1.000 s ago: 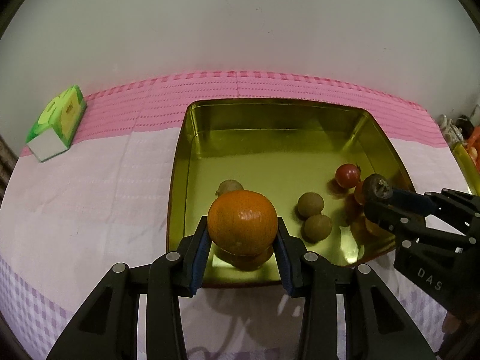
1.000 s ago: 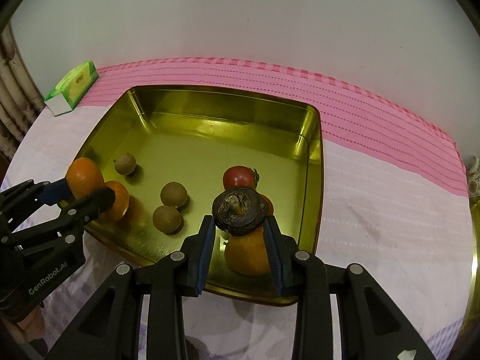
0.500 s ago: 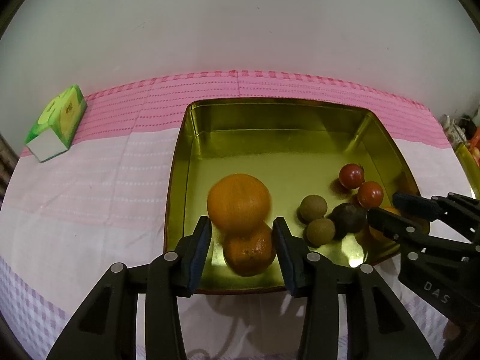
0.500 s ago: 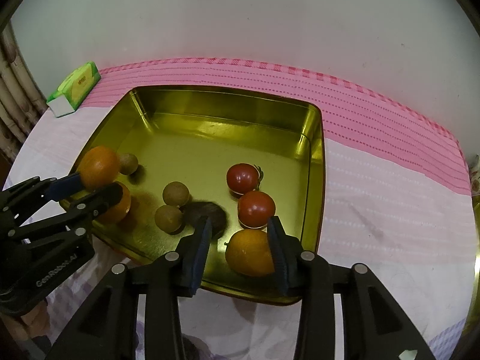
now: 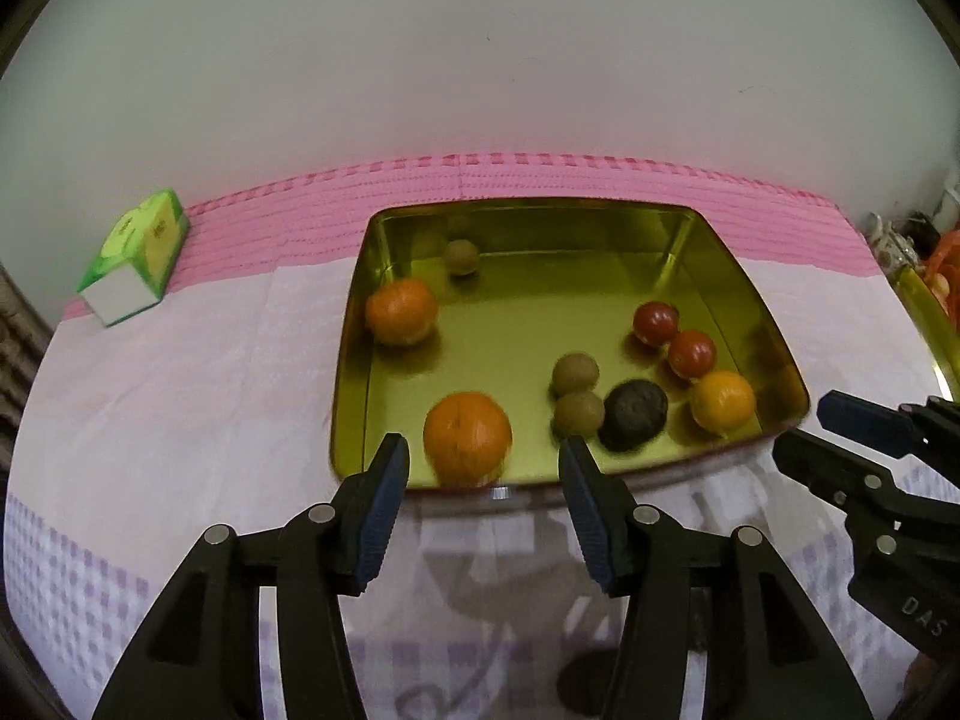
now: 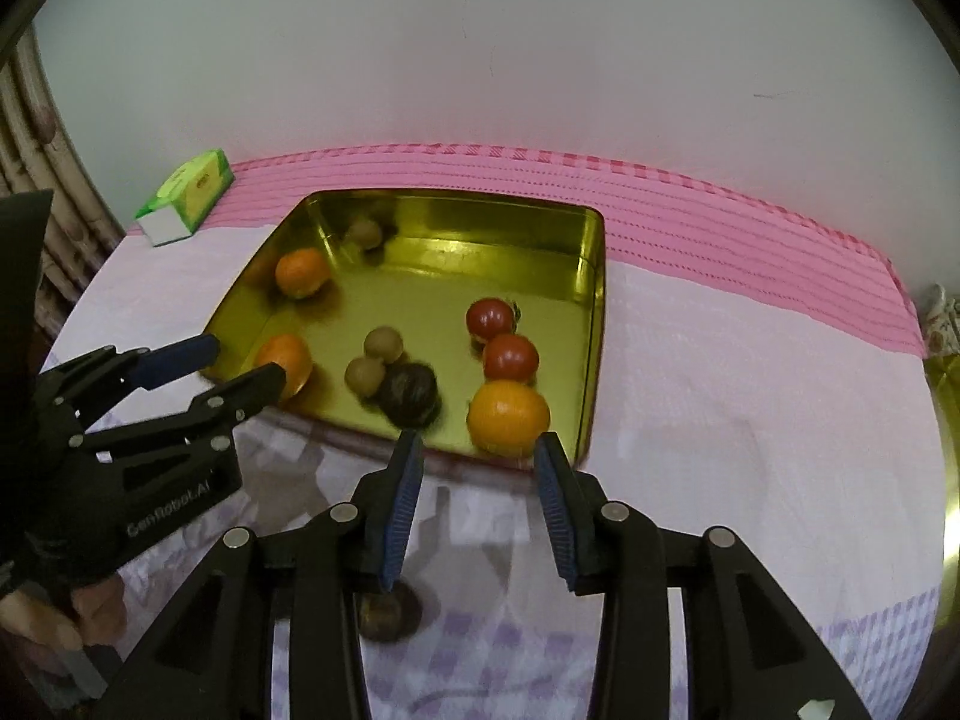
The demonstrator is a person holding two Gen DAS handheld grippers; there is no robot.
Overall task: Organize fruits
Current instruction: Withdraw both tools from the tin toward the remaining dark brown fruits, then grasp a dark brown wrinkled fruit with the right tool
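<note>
Release step complete: both tools, left (image 5: 483, 468) and right (image 6: 477, 459), gape empty beside tray (image 5: 708, 234). Next: locate remaining fruit.

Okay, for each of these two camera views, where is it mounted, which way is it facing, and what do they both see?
Left wrist: on the left gripper, looking down at the tray; own fingers below, the right gripper at right.
Right wrist: on the right gripper, facing the tray's near right corner; own fingers below, left gripper and a hand at left.
Shared: tray, dark fruit, green box.
</note>
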